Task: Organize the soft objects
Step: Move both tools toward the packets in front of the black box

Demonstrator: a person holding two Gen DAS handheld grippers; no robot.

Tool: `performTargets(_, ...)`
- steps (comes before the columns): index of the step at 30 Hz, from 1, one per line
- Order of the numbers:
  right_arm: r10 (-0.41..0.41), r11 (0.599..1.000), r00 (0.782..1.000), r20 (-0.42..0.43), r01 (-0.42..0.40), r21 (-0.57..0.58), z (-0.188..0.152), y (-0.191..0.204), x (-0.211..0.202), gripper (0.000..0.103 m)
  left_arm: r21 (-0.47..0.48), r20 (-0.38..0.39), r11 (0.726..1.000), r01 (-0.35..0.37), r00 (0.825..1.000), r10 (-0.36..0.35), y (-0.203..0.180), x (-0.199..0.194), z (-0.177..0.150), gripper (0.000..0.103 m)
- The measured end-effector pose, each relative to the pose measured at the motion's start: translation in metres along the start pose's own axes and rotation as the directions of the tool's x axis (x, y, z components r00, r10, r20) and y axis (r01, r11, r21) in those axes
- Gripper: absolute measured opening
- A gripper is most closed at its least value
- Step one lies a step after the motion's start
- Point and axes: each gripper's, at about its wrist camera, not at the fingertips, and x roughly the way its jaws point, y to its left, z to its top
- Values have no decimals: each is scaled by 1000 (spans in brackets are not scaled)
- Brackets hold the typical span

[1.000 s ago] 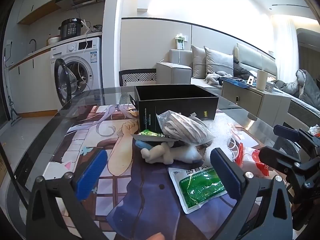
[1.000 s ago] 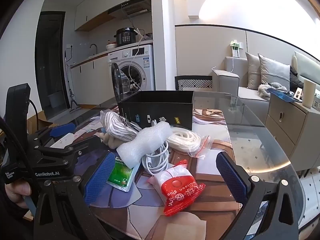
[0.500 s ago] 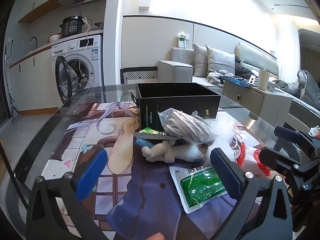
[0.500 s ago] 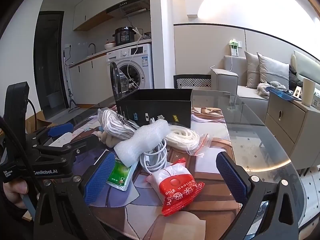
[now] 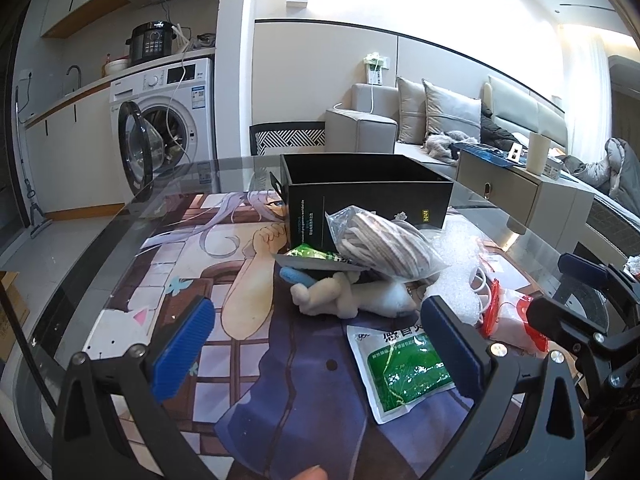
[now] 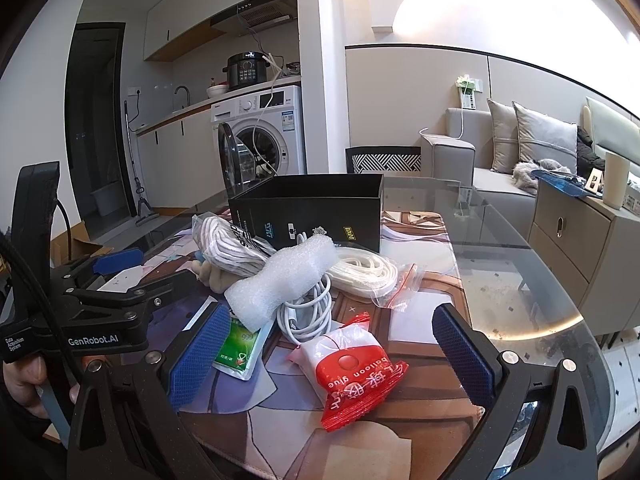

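On the glass surface [image 6: 500, 248], soft objects are heaped before the empty black box [image 6: 308, 210], both the left hand-held gripper [image 5: 320, 340] and right hand-held gripper [image 6: 332, 344] are held wide open and empty, and tangled cable [image 6: 308, 312] could be dragged along if the foam roll [image 6: 284, 280] is lifted.

One black box [image 6: 310, 208], two green packets [image 5: 404, 368], two bagged ropes [image 6: 362, 270], one plush toy [image 5: 348, 298], one red packet [image 6: 352, 372], one foam roll [image 6: 284, 282], one white cable [image 6: 308, 314].
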Motion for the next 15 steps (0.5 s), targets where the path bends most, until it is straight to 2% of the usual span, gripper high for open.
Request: performTargets(15, 7, 1000, 1000, -26, -6, 8, -2, -1, 6, 103, -2, -39, 1000, -27, 999, 27, -2, 7, 1, 103)
